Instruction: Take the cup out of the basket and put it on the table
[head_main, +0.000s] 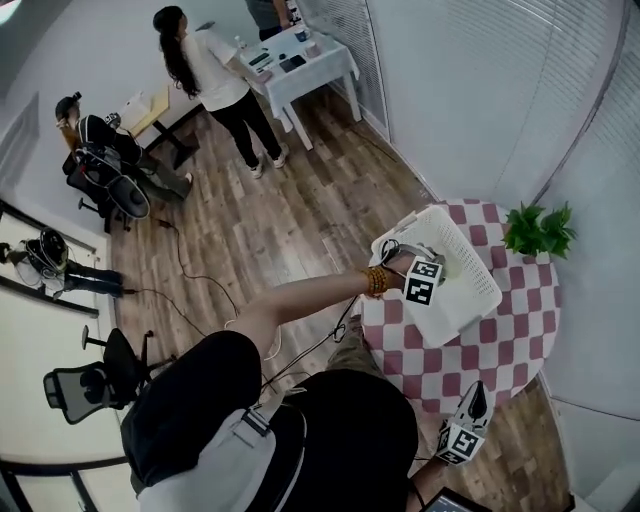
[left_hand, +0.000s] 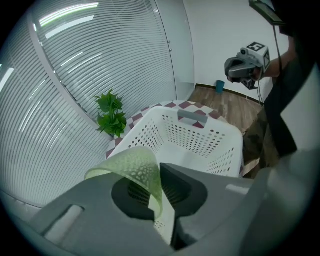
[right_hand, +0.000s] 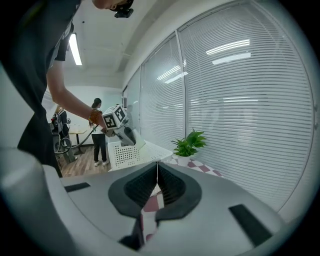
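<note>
A pale green, see-through cup (left_hand: 131, 166) hangs above the white perforated basket (left_hand: 200, 134). My left gripper (left_hand: 159, 174) is shut on the cup, with the cup's wall pinched at the rim between the jaws. In the head view the left gripper (head_main: 432, 270) is over the basket (head_main: 482, 292) on the round checkered table (head_main: 505, 345); the cup is hard to make out there. My right gripper (right_hand: 157, 171) is shut with nothing in it. It hovers at the table's near edge (head_main: 478, 398), apart from the basket.
A small potted plant (head_main: 538, 232) stands at the table's far side beside the window blinds. Across the wooden floor, a person (head_main: 215, 75) stands at a white table (head_main: 300, 65). Office chairs (head_main: 95, 385) and cables are at the left.
</note>
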